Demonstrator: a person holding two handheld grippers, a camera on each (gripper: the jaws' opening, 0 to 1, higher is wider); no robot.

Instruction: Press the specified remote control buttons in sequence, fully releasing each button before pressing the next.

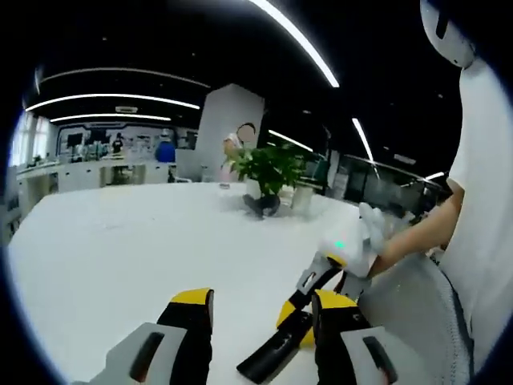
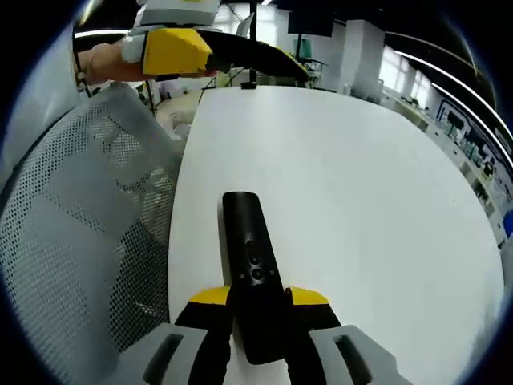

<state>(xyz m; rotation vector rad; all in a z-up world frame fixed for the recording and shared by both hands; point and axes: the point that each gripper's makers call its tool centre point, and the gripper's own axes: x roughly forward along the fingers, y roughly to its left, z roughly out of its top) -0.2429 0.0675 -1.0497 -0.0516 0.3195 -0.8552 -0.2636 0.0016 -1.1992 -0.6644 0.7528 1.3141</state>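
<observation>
Table (image 2: 361, 184): white, takes most of the right gripper view; your mesh chair (image 2: 72, 233) sits along its left edge. In the left gripper view a plant (image 1: 271, 168) stands at upper centre on the table's far side.

Remote (image 2: 250, 257): black, long, lies at lower centre of the right gripper view, its near end between your right gripper's (image 2: 260, 309) yellow-tipped jaws. Jaws press both its sides, so you are grasping the remote. Two round buttons (image 2: 255, 258) show mid-body. In the left gripper view the remote sits at lower centre right, held by that same gripper.

Left gripper (image 1: 260, 317): jaws stand apart with nothing between them, released, hovering over bare table, near the remote but not on it.

Risks, as judged:
- You press with a wide-spread jaw; the tip could cover two buttons together.
- The right grip holds the near end only; a hard press on the far part may tip the remote.
- The remote lies near the table's chair-side edge; a slip could drop it.
</observation>
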